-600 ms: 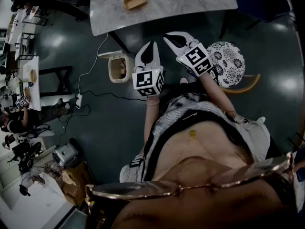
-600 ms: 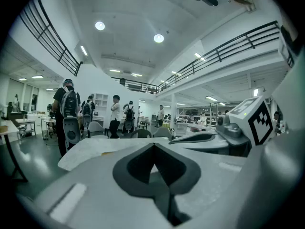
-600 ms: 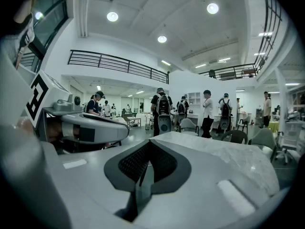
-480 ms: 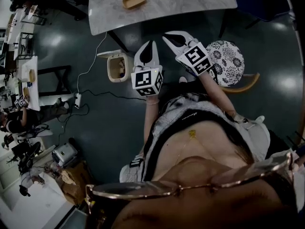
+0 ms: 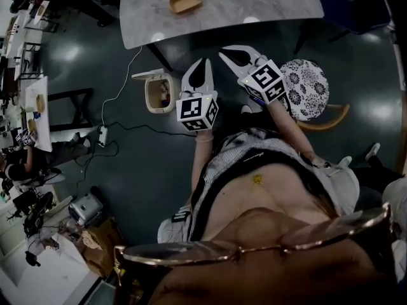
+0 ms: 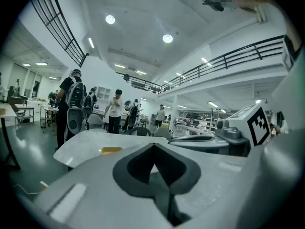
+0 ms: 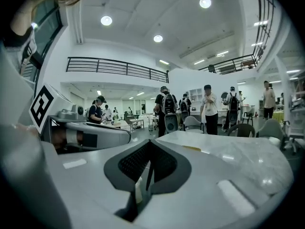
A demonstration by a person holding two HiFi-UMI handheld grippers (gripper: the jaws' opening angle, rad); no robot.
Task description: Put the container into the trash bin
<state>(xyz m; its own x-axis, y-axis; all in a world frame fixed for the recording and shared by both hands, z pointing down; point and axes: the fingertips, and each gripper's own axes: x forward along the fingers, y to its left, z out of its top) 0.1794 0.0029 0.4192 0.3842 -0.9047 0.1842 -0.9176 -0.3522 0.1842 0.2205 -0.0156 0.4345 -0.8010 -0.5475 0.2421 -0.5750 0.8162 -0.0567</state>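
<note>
A shallow yellow container [image 5: 186, 2] lies on the marble table [image 5: 254, 5] ahead of me; it shows as a yellow sliver [image 6: 111, 150] in the left gripper view and as a thin one [image 7: 193, 148] in the right gripper view. The small trash bin [image 5: 159, 93] stands on the floor left of my grippers, lid up. My left gripper [image 5: 205, 65] and right gripper [image 5: 232, 51] hang side by side short of the table edge, both shut with nothing in them. In their own views the left gripper [image 6: 153, 147] and right gripper [image 7: 150, 144] have their jaws together.
A stool with a flowered cushion [image 5: 304, 86] stands right of my right arm. A cable and power strip [image 5: 105, 132] lie on the floor to the left. A table leg [image 5: 159, 54] slants down near the bin. Several people [image 6: 114, 116] stand beyond the table.
Almost nothing: both grippers stay shut in about the same place before the table, and the head view has shifted slightly.
</note>
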